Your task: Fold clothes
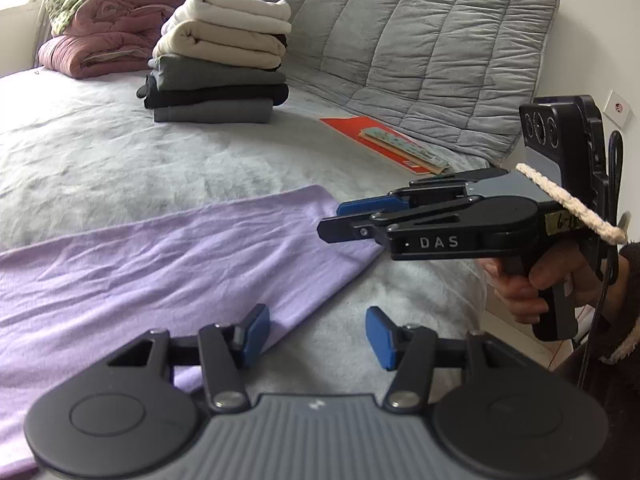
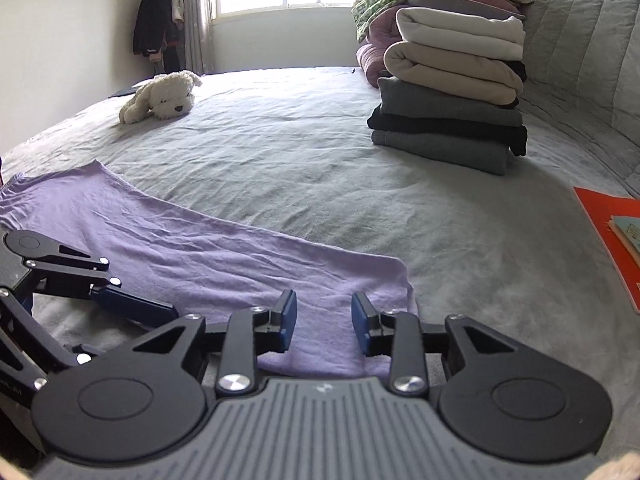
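Now: both grippers hang over the near end of the purple garment (image 2: 208, 248), which lies flat on the grey bed (image 2: 304, 148), folded into a long band.
Left gripper (image 1: 316, 330): jaws about half open, nothing between them; the cloth's slanting edge sits just at its 9 o'clock pad.
Right gripper (image 2: 324, 320): jaws part open above the cloth's corner, pads clear of the fabric, holding nothing.
Step, as I judge it: take both near corners for the next fold.
Doing it well: lower each gripper until one pad slides under the hem, pinch all layers together, lift evenly, then carry toward 12 o'clock.
Risk: catching the bed cover too.
Stack (image 2: 452, 92): folded clothes at 1 o'clock, well apart.
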Tool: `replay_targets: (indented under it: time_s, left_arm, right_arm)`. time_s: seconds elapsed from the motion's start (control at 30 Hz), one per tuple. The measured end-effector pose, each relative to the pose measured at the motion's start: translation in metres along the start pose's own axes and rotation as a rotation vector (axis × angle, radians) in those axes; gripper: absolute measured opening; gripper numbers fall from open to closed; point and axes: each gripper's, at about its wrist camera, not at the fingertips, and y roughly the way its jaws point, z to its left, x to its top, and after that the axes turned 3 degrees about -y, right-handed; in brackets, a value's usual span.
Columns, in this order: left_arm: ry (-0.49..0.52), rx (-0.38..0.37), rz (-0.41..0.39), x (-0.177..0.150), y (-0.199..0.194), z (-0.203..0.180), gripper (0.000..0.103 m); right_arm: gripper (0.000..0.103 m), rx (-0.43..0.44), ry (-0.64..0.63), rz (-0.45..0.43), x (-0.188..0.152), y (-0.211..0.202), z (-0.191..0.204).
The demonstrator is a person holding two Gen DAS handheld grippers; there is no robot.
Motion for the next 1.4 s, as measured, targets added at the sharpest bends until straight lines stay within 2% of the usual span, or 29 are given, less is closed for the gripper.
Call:
replay_targets:
  time_s: [0.17, 0.3, 0.47, 0.67, 0.73, 0.93, 1.13, 1.27, 1.4]
  left_arm:
    - [-0.019, -0.036, 0.032, -0.01, -0.02, -0.001, 0.056]
    - [-0.021, -0.017, 0.044, -0.019, -0.044, 0.006, 0.058]
    - [-0.034, 0.075, 0.001, -0.018, -0.079, 0.03, 0.059]
    - [-0.068, 0.217, -0.062, -0.015, -0.118, 0.071, 0.061]
    - [-0.085, 0.265, -0.074, -0.016, -0.128, 0.086, 0.069]
    - [-0.126, 0.374, -0.108, -0.021, -0.161, 0.128, 0.073]
    - [-0.203, 0.556, -0.174, -0.037, -0.202, 0.177, 0.076]
    - [-0.229, 0.654, -0.151, -0.052, -0.22, 0.201, 0.076]
    - [-0.27, 0.65, -0.144, -0.075, -0.237, 0.216, 0.076]
  right_arm:
    - [0.039, -0.02, 0.01, 0.022, -0.01, -0.005, -0.009]
    - [0.041, -0.035, 0.036, 0.0, -0.003, -0.014, -0.004]
    - [0.046, 0.015, 0.043, -0.049, 0.019, -0.011, 0.019]
    - [0.048, 0.082, 0.022, -0.057, 0.043, 0.01, 0.062]
    - [0.051, 0.096, 0.002, -0.054, 0.05, 0.017, 0.077]
    - [0.057, 0.126, -0.038, -0.045, 0.068, 0.04, 0.123]
    - [0.061, 0.158, -0.061, -0.042, 0.083, 0.064, 0.166]
    - [0.063, 0.178, -0.082, -0.027, 0.085, 0.077, 0.185]
    - [0.063, 0.171, -0.123, 0.006, 0.079, 0.088, 0.197]
